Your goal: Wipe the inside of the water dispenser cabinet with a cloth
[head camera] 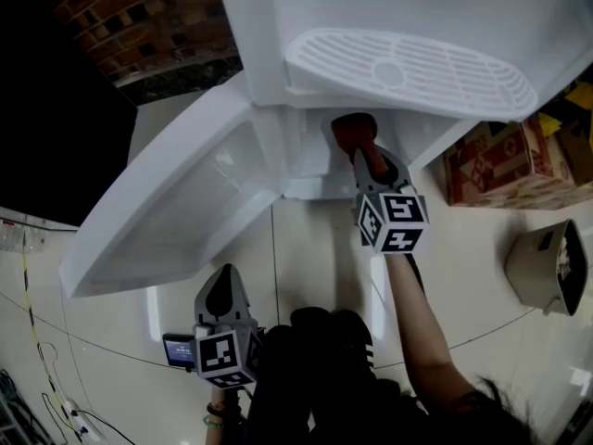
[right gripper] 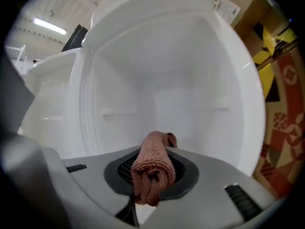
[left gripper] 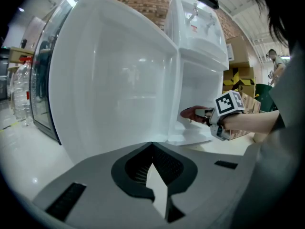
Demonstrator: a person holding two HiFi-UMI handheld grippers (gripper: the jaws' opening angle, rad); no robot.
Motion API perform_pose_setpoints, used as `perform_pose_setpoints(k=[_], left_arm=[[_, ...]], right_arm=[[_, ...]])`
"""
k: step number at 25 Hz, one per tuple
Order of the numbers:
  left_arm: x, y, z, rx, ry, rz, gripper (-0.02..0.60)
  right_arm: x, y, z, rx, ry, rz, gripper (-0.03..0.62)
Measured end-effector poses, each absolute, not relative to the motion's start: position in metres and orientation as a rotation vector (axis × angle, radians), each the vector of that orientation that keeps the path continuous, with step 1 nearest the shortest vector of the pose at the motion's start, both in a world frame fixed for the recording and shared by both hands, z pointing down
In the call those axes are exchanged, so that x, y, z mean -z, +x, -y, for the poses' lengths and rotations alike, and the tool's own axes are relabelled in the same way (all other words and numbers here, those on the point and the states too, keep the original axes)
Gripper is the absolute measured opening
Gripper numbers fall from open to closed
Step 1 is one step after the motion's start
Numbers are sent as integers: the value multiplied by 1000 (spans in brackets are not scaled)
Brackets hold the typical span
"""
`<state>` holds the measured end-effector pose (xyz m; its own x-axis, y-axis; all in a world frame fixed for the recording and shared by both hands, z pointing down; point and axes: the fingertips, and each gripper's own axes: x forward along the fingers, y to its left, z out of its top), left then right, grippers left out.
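A white water dispenser (head camera: 408,72) stands with its lower cabinet (right gripper: 176,80) open and its door (head camera: 176,211) swung wide to the left. My right gripper (head camera: 361,151) is shut on a reddish-brown cloth (right gripper: 152,168), folded into a roll, and reaches into the mouth of the cabinet. From the left gripper view the cloth (left gripper: 190,112) shows at the cabinet's lower opening. My left gripper (head camera: 220,297) hangs low near the floor, away from the dispenser, shut with nothing in it; its jaws meet in front of the door (left gripper: 114,80).
Cardboard boxes (head camera: 505,160) stand right of the dispenser, and a beige bin (head camera: 547,267) sits on the floor at the far right. A brick wall (head camera: 139,21) rises behind. Cables (head camera: 56,406) lie at the lower left. Large water bottles (left gripper: 19,89) stand left.
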<state>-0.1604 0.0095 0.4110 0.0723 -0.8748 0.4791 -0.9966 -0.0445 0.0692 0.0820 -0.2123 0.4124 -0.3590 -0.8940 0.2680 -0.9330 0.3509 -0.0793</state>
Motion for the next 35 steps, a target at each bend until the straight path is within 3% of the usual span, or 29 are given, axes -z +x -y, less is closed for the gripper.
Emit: perform_pose_setpoints(k=[9,19,26,35], left_arm=[[-412,-167,-10,-435,1967,1867,3],[-412,-164,-9,-429,1971,1863,3],[-408,-163,-5,-427,1980,1872,3],[-395,-139,22,-447,2098,1845,3]], right_arm=[[-425,-9,245,-207,1353,2498,74],[-448,119,251,-266,1712,2128,74],[-452,148,237,-282,1844,2028,74],[-400,28,182,-277,1548,2539,75]])
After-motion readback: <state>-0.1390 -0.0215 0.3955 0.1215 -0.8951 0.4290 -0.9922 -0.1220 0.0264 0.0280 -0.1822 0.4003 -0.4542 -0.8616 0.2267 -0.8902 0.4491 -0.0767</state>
